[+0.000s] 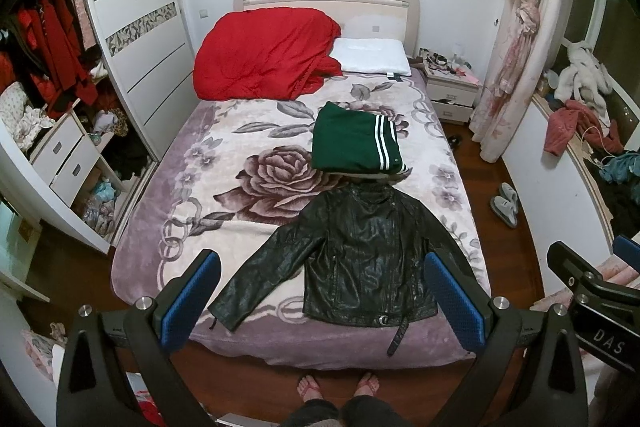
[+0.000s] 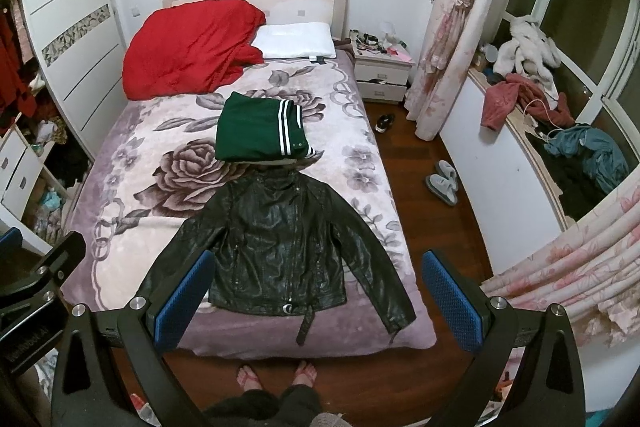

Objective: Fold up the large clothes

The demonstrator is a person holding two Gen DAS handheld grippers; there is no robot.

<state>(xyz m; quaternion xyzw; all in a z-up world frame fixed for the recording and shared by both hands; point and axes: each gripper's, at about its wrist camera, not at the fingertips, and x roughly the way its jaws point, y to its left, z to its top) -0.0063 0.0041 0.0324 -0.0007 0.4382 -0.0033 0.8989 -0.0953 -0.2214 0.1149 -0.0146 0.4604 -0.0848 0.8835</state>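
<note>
Black leather jacket [image 1: 360, 255] lies spread front-up on the bed [image 1: 168, 187], sleeves out, directly ahead of both tools, ready for folding. Left tool [image 1: 320, 303] and right tool [image 2: 316, 303] hover spread, empty. Beyond it, a seemingly already folded green garment [image 1: 352, 141].

A home bedroom: a bed [image 1: 168, 187] with pillow [image 1: 374, 55] ahead of the claw, open wardrobe [image 1: 60, 75] left, curtains [image 1: 516, 39] right.
</note>
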